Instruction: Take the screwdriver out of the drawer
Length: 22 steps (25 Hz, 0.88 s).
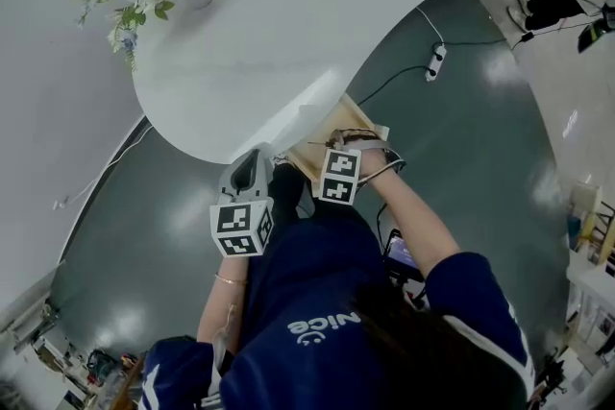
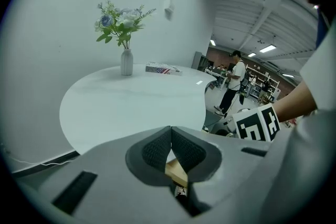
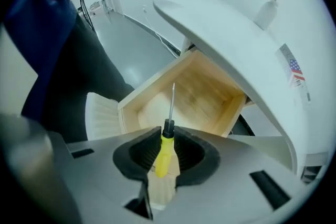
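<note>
The right gripper points down over the open wooden drawer, which stands out from under the edge of the white round worktop. Its fingers are clenched on the yellow handle of the screwdriver. The thin metal shaft points down towards the bare bottom of the drawer, and the tool hangs above the drawer, not lying in it. The left gripper is just beside the drawer's near corner. Its fingers are closed together with the tips meeting, and a bit of light wood shows in the gap under them. On the far side of the worktop stand a vase of flowers and a book.
</note>
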### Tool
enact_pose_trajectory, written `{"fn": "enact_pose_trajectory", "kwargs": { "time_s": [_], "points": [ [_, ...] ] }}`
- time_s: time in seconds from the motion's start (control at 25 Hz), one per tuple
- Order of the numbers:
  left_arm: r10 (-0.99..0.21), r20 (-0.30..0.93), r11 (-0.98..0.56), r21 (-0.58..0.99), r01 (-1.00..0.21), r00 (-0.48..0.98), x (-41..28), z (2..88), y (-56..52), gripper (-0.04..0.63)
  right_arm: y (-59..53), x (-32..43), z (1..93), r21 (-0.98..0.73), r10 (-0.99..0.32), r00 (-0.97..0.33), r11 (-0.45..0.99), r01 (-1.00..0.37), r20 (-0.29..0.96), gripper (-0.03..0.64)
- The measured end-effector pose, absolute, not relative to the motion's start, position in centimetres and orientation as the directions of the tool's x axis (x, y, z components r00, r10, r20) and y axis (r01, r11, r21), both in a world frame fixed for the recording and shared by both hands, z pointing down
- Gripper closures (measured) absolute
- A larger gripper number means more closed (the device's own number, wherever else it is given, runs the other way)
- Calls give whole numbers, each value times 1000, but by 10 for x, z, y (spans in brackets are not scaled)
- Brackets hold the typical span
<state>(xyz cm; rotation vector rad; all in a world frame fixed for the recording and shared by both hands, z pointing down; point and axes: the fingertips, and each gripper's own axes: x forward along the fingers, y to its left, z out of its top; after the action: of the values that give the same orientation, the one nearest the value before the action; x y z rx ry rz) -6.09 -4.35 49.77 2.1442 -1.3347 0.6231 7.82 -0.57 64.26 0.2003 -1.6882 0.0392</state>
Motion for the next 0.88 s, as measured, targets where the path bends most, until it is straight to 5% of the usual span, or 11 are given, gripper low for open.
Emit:
{"fn": "enact_pose_trajectory", "kwargs": {
  "time_s": [0.88],
  "points": [
    [-649, 566, -490, 200, -849, 508, -35, 483, -69, 591, -6, 67, 545, -94, -189, -364, 768, -633, 912, 534]
  ]
}}
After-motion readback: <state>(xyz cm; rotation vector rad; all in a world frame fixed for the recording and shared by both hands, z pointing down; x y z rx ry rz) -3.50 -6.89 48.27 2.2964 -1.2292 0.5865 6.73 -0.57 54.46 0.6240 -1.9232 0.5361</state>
